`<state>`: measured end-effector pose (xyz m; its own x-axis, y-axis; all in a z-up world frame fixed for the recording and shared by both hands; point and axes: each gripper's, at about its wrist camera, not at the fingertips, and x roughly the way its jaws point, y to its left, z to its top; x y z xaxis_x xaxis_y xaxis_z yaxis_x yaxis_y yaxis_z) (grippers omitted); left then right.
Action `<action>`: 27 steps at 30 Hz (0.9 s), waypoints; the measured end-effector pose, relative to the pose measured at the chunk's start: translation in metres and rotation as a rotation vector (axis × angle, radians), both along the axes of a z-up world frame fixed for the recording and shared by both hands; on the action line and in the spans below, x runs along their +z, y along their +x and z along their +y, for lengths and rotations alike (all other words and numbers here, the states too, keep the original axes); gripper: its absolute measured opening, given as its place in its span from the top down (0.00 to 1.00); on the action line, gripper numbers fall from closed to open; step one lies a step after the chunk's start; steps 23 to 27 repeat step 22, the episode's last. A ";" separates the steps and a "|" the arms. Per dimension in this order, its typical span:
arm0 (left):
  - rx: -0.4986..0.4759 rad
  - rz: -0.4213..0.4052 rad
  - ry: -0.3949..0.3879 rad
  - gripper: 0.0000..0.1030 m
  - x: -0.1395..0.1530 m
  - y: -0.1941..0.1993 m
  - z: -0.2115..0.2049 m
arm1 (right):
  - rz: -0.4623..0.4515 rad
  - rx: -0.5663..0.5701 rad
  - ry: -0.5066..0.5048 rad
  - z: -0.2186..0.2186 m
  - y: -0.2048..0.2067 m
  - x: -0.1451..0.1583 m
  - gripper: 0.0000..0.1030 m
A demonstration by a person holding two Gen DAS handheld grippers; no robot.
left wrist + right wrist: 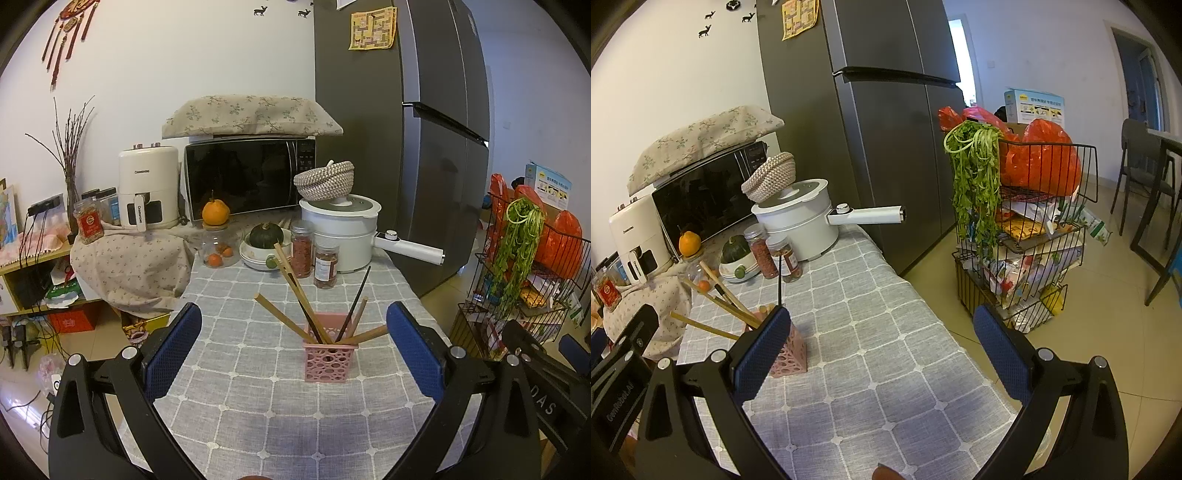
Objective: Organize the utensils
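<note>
A pink perforated holder (pixel 327 360) stands on the grey checked tablecloth (pixel 258 406), with several wooden and dark chopsticks (pixel 295 295) fanned out of it. My left gripper (pixel 293 332) is open, its blue pads wide on either side of the holder and slightly nearer the camera. In the right wrist view the same holder (pixel 790 354) sits partly behind my left pad (pixel 761 354). My right gripper (pixel 882 339) is open with nothing between its fingers, over the tablecloth (pixel 886 369) right of the holder. Chopsticks (pixel 716 295) lean leftward there.
At the table's far end stand a white pot (pixel 343 232) with a long handle, two spice jars (pixel 314 258), a bowl with a green squash (pixel 264 245) and a glass jar (pixel 218 247). A wire rack (pixel 1027 229) with bags and greens stands on the floor at right, beside the fridge (pixel 879 110).
</note>
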<state>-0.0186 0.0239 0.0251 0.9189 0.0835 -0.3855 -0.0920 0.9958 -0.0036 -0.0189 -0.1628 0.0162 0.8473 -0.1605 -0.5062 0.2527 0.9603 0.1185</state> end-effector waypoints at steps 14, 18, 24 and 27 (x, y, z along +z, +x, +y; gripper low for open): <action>-0.005 0.003 0.000 0.10 0.000 0.001 0.002 | -0.002 -0.002 0.001 -0.003 0.000 0.000 0.06; -0.008 0.013 -0.013 0.07 0.002 0.003 0.004 | -0.002 -0.005 0.001 -0.002 -0.001 -0.001 0.06; -0.018 0.020 -0.014 0.07 0.003 0.004 0.003 | 0.003 -0.003 0.004 -0.004 0.001 -0.001 0.06; -0.018 0.020 -0.014 0.07 0.003 0.004 0.003 | 0.003 -0.003 0.004 -0.004 0.001 -0.001 0.06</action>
